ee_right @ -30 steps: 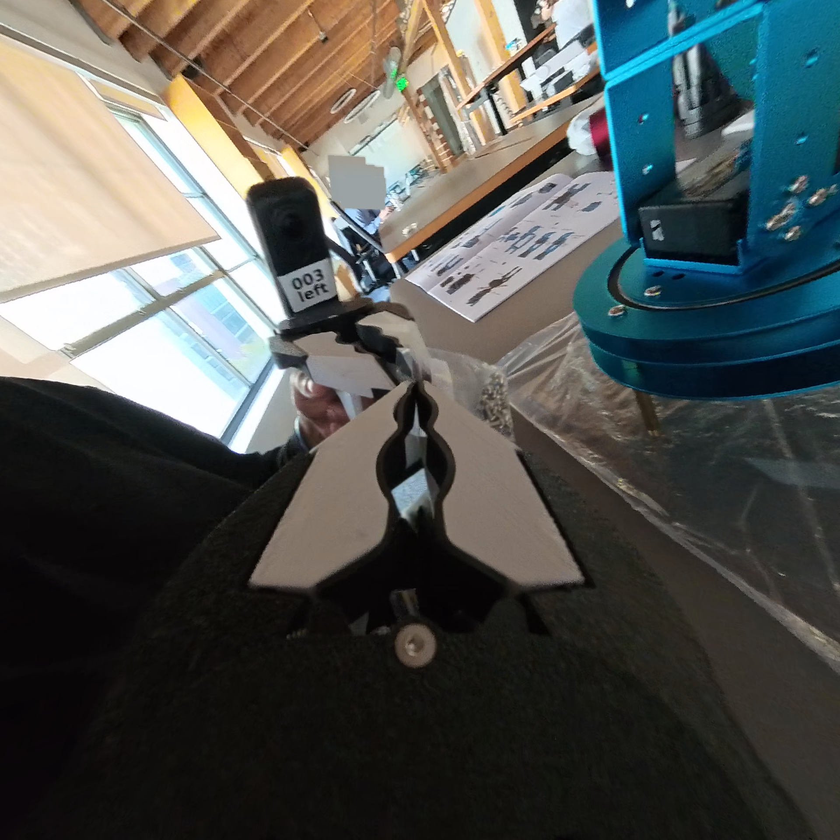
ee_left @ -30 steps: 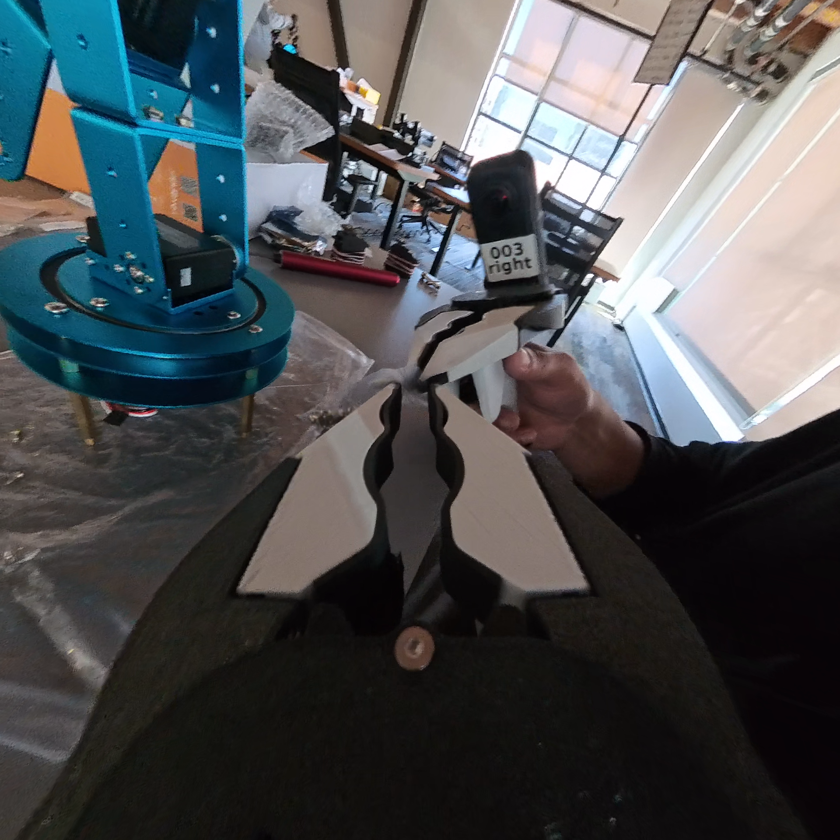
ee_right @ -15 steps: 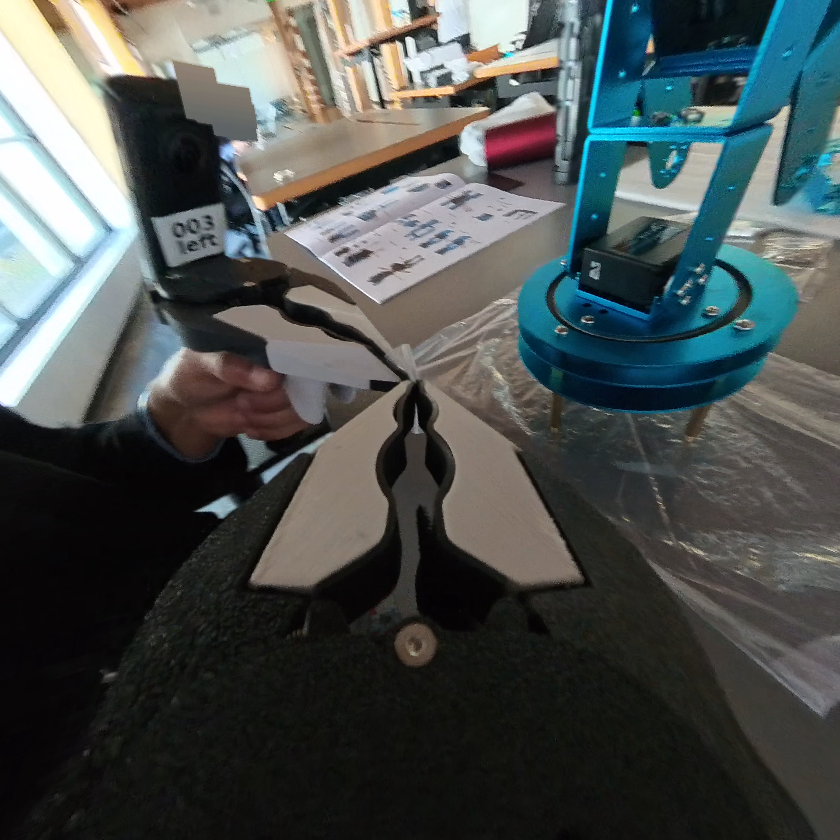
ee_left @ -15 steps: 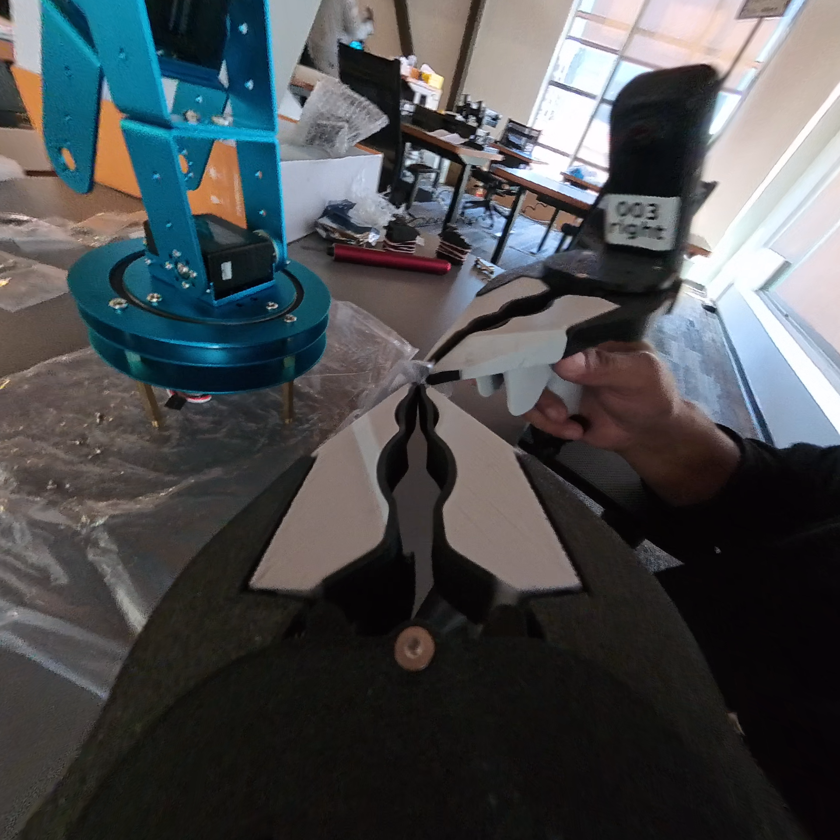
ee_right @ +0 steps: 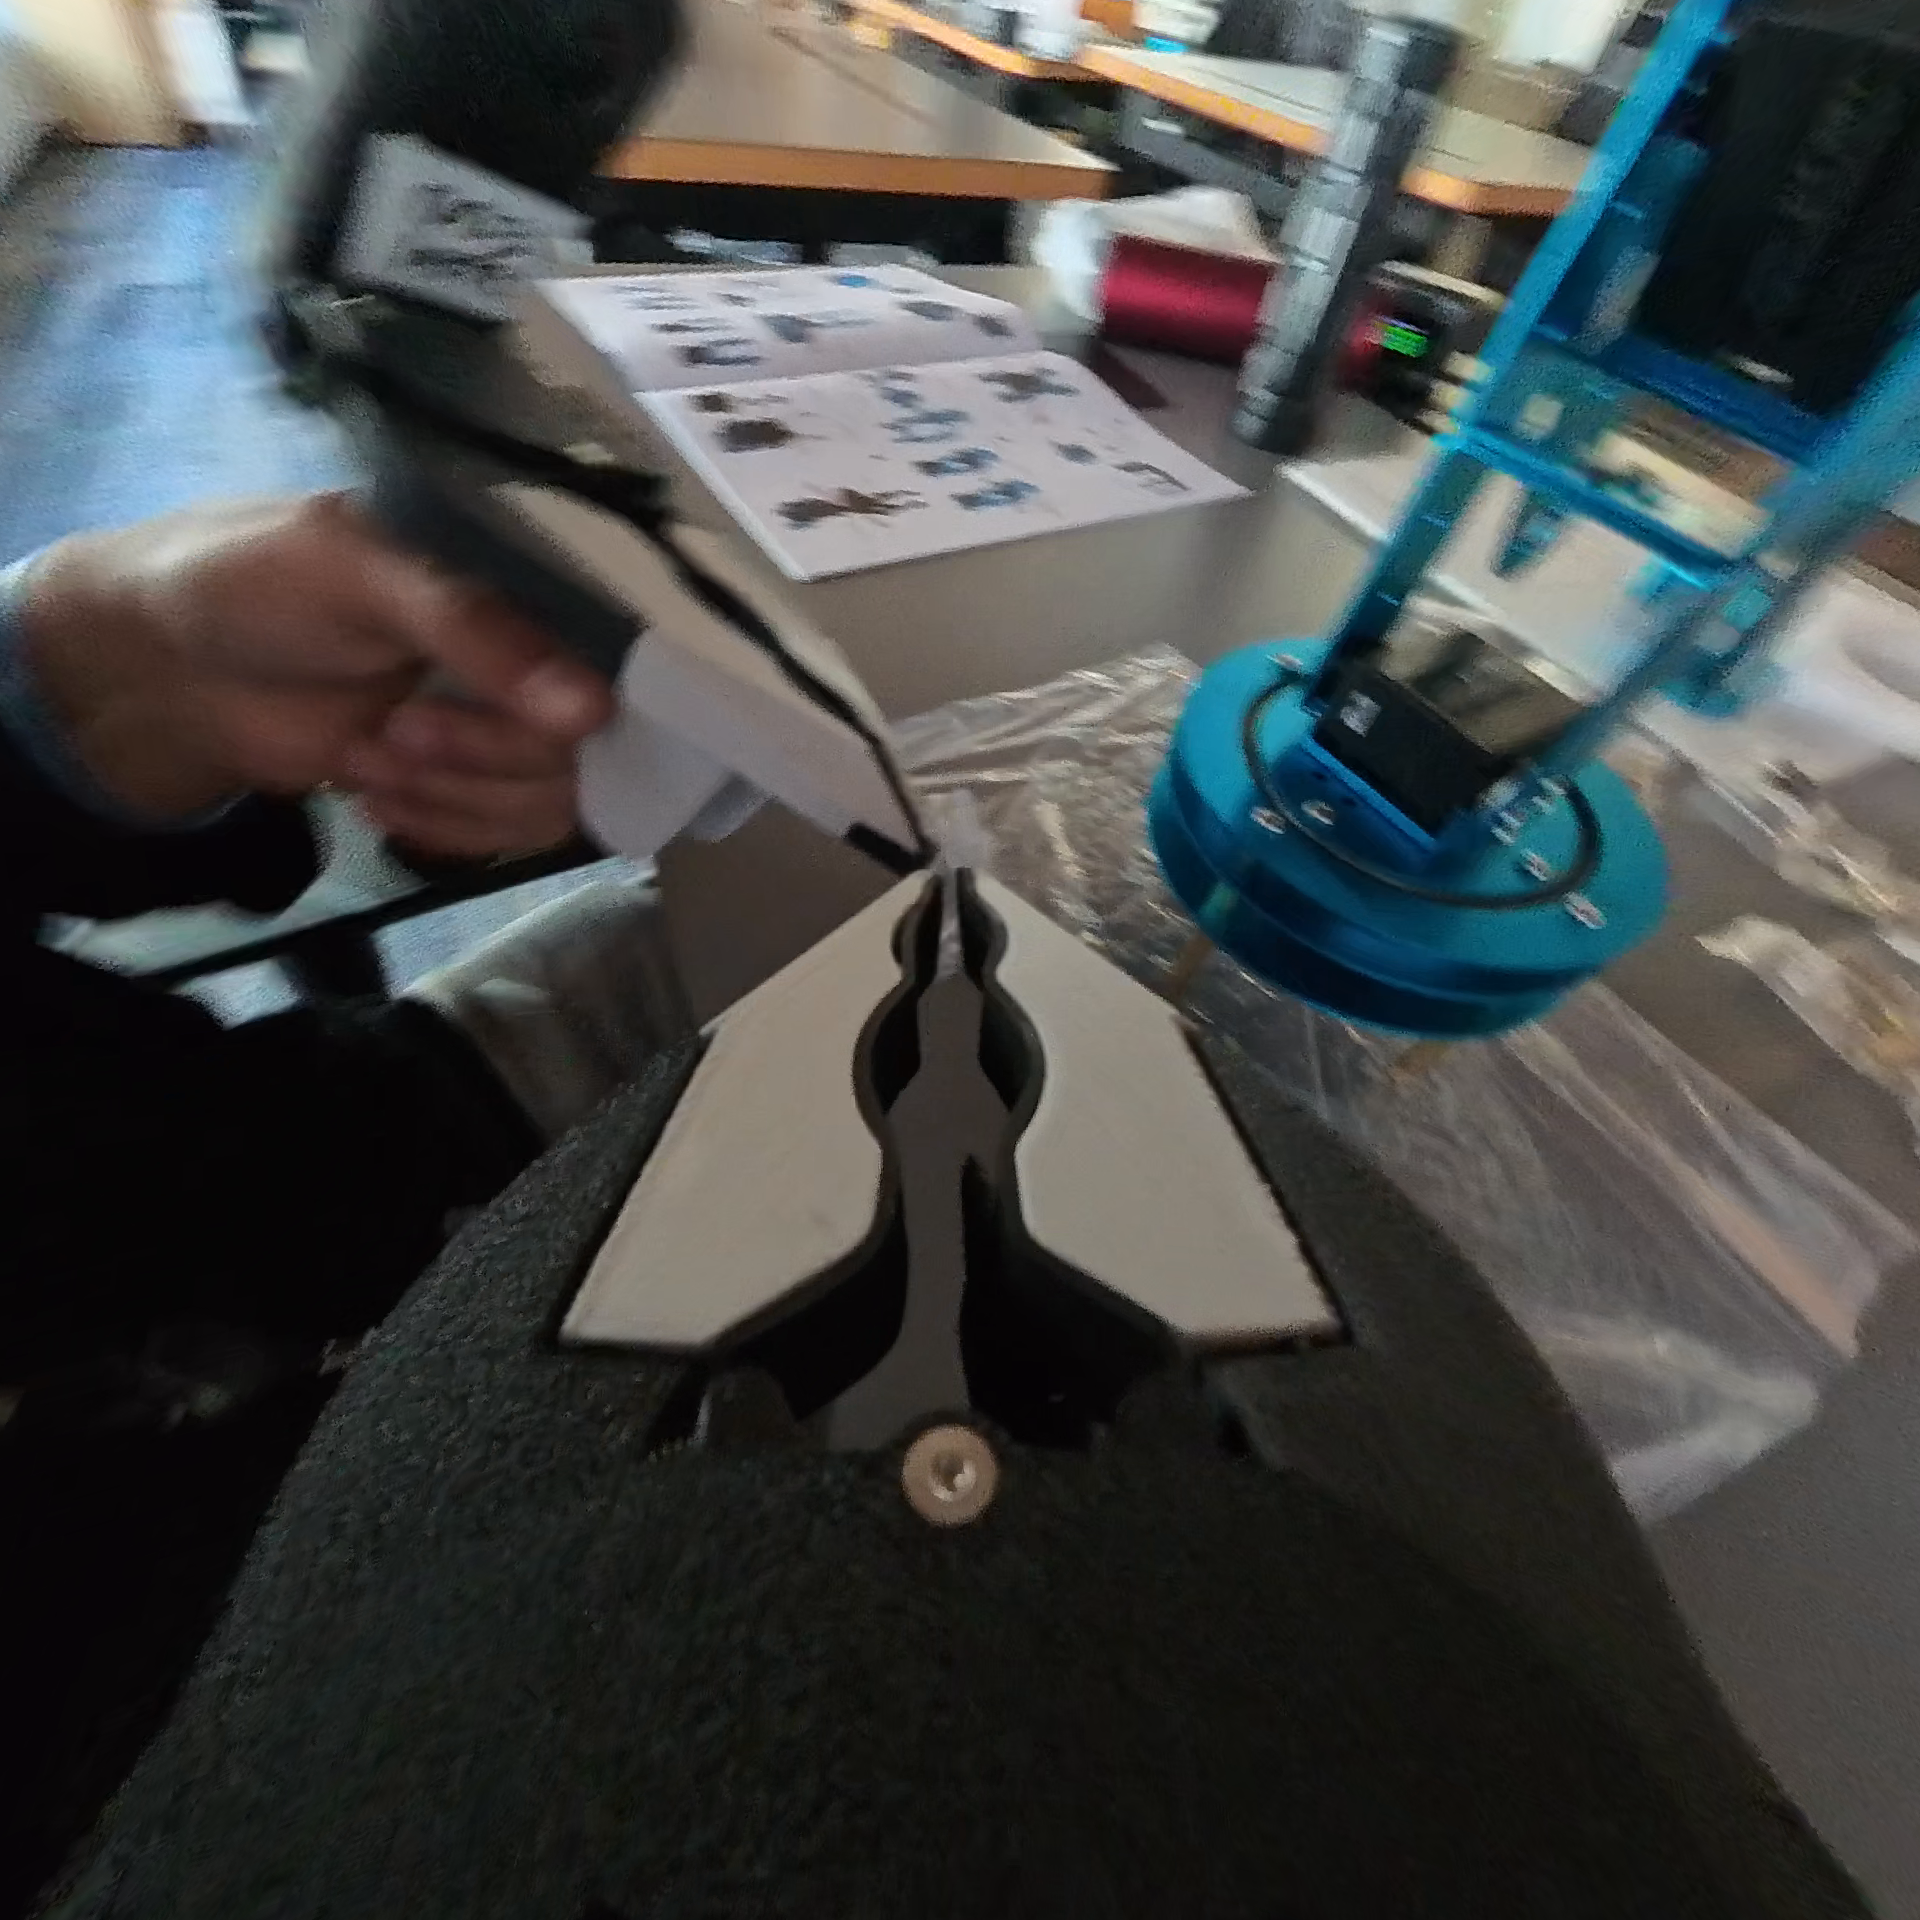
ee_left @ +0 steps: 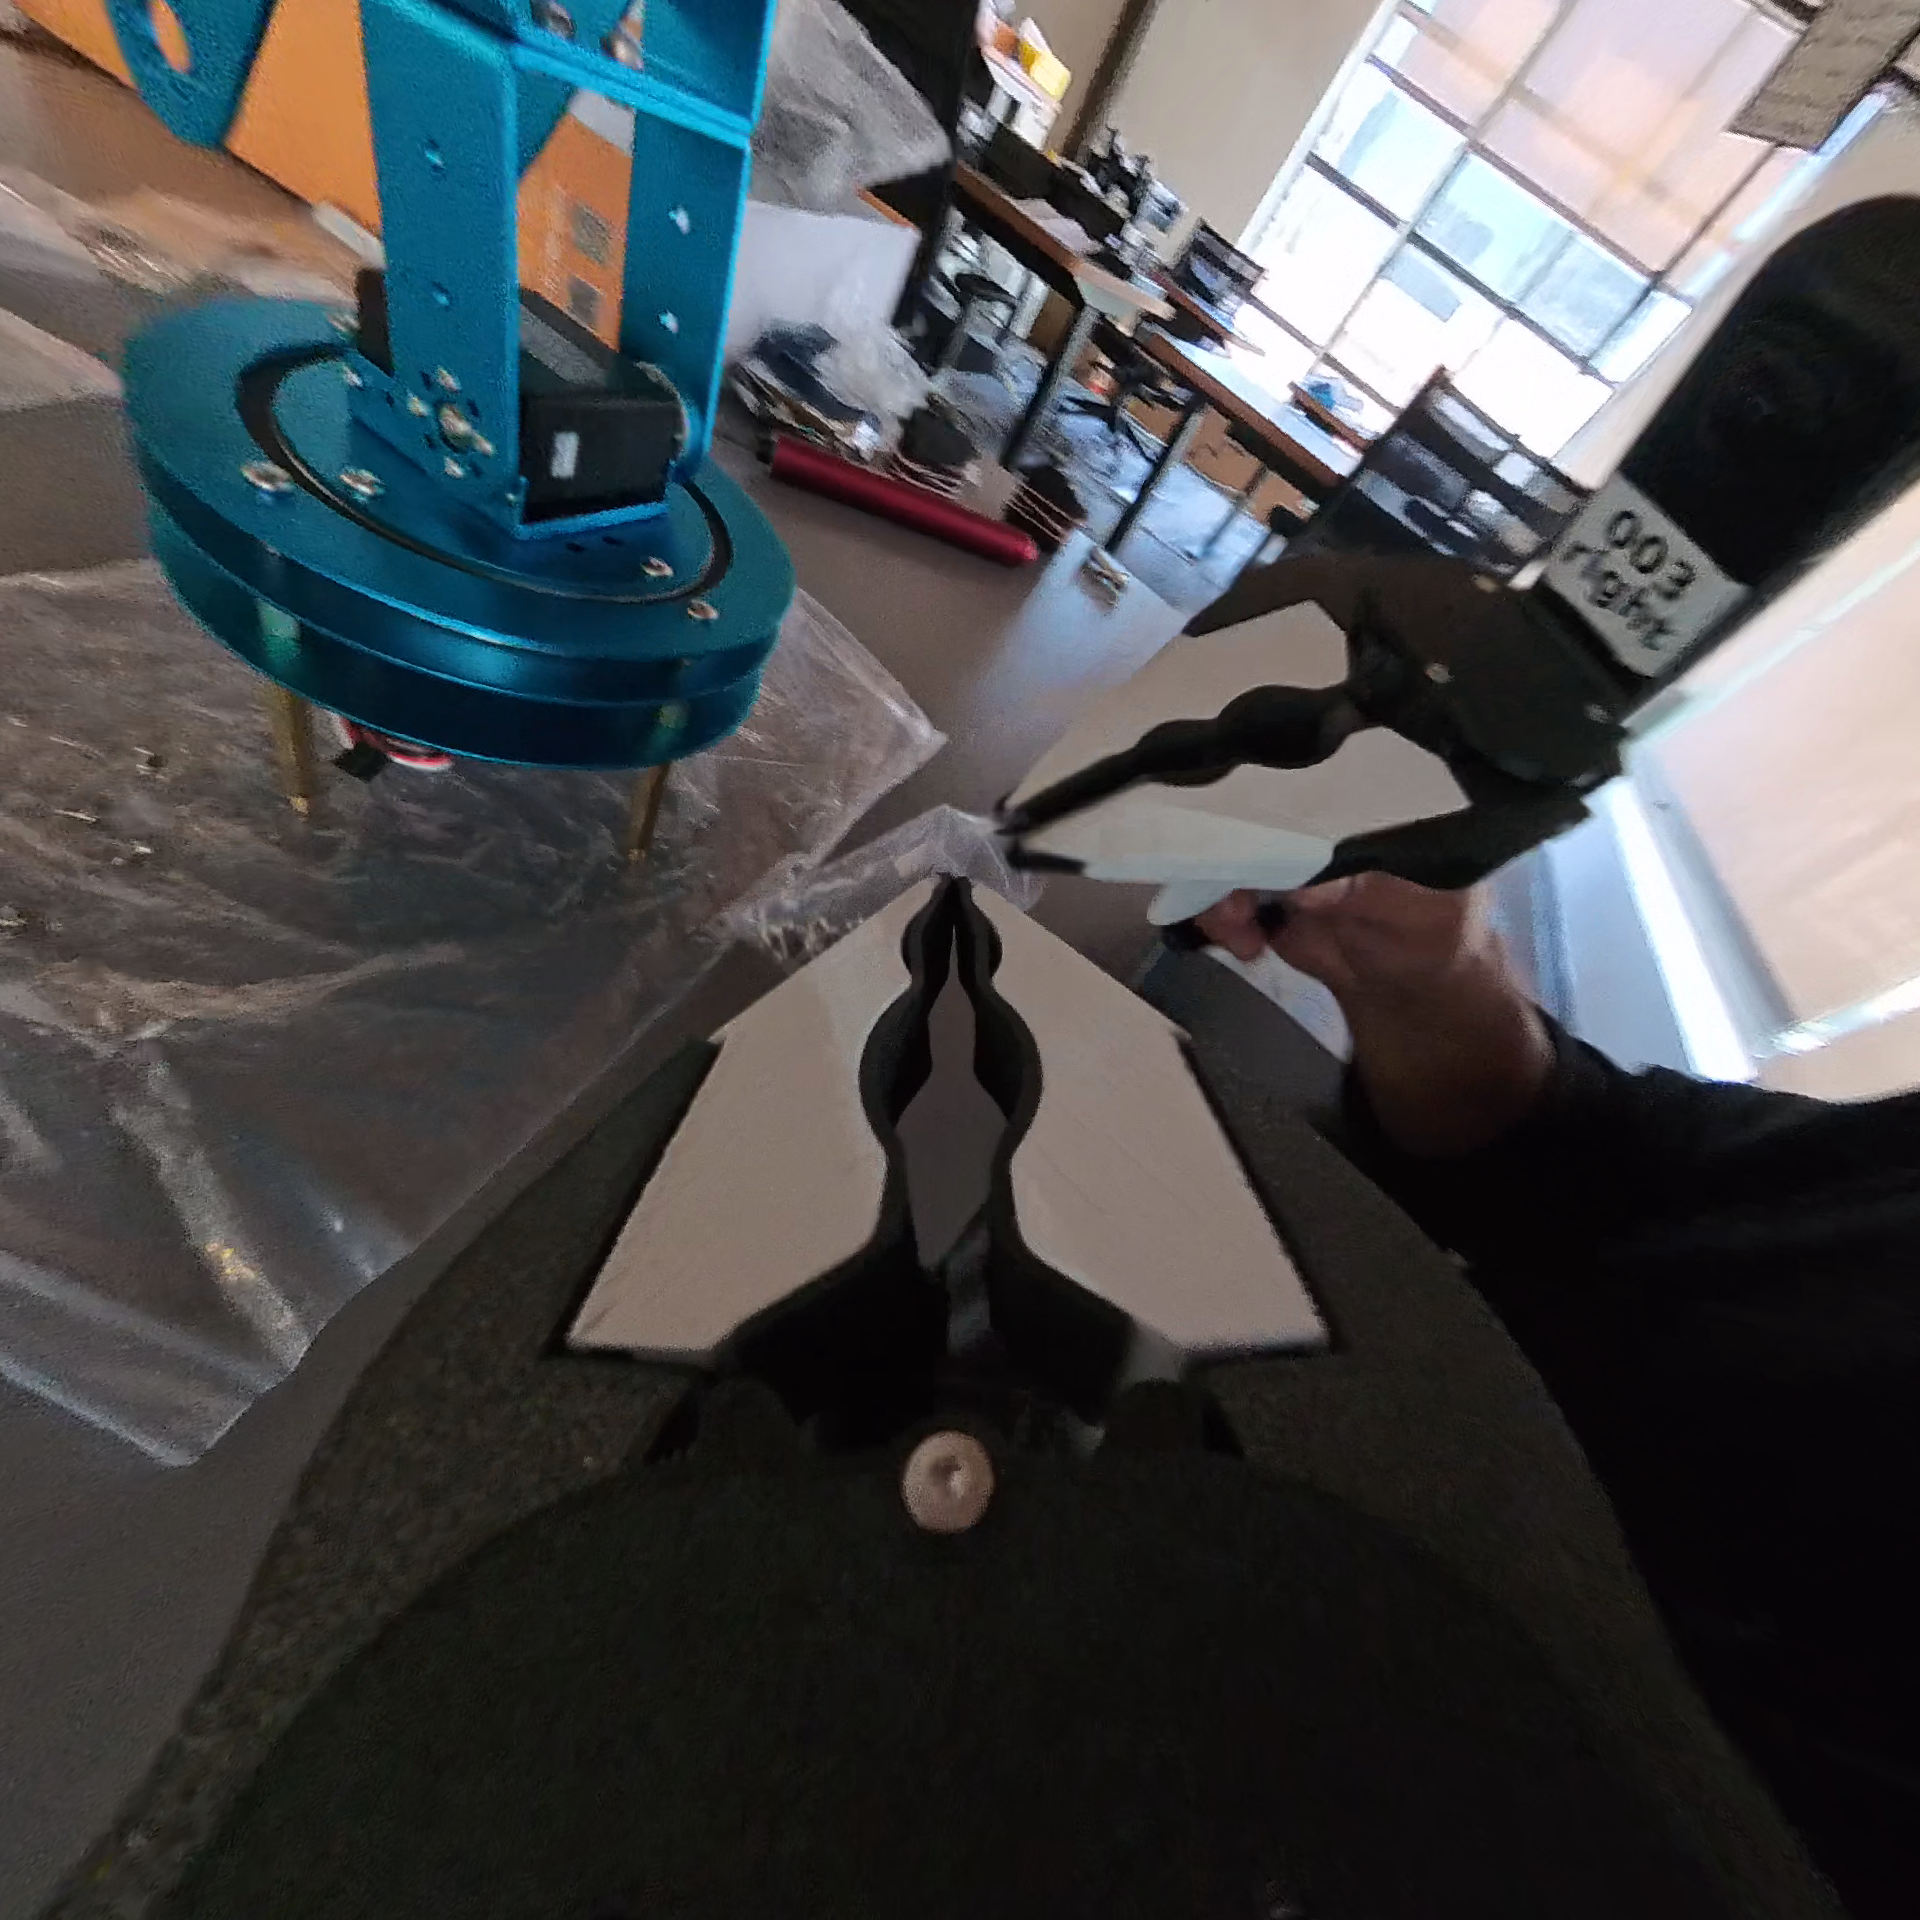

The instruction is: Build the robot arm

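Note:
A small clear plastic bag (ee_left: pixel 873 878) with tiny dark parts inside hangs between my two grippers at the table's edge. My left gripper (ee_left: pixel 954 891) is shut on one corner of it. My right gripper (ee_left: pixel 1006 844), held by a hand, is shut on the bag right beside it, tips almost touching mine. In the blurred right wrist view, my right gripper (ee_right: pixel 951 888) and the left gripper (ee_right: pixel 920 852) meet on a scrap of the bag (ee_right: pixel 964 831). A blue metal robot-arm base (ee_left: pixel 457 592) on brass legs stands just beyond, and shows in the right wrist view (ee_right: pixel 1392 935).
Crinkled clear plastic sheet (ee_left: pixel 312 935) covers the grey table (ee_left: pixel 987 644) under the blue base. An open instruction booklet (ee_right: pixel 904 416), a red cylinder (ee_right: pixel 1184 291) and a grey cylinder (ee_right: pixel 1309 260) lie farther back. Desks and chairs stand by the windows. Only a small space, under 4 cm, lies between the two pairs of fingers.
My left gripper's jaws have gone from slightly apart to shut. Both grippers have swung round toward the table and the blue base, staying tip to tip on the bag.

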A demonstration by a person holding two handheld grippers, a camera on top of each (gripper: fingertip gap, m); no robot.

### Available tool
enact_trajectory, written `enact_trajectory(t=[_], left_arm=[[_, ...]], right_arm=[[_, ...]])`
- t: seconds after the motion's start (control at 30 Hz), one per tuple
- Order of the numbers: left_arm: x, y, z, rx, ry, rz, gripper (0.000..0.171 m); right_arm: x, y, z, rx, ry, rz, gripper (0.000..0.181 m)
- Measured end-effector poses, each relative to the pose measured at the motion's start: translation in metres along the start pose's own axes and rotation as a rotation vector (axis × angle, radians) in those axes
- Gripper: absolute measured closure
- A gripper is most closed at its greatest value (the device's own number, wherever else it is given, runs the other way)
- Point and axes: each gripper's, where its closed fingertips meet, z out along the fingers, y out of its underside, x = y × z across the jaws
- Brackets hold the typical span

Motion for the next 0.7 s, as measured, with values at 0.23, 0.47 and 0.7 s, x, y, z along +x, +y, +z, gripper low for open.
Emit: enact_trajectory(t=[0.23,0.47,0.7], left_arm=[[0.011,0.012,-0.013,-0.429,0.272,-0.165,0.171],[0.013,0.007,-0.025,-0.636,0.356,-0.265,0.171],[-0.001,0.011,-0.034,-0.715,0.312,-0.275,0.171]], right_arm=[[-0.028,0.004,0.007,-0.06,-0.258,-0.508,0.111],[-0.033,-0.007,0.027,0.022,-0.372,-0.443,0.125],[-0.038,-0.003,0.035,0.061,-0.372,-0.454,0.145]])
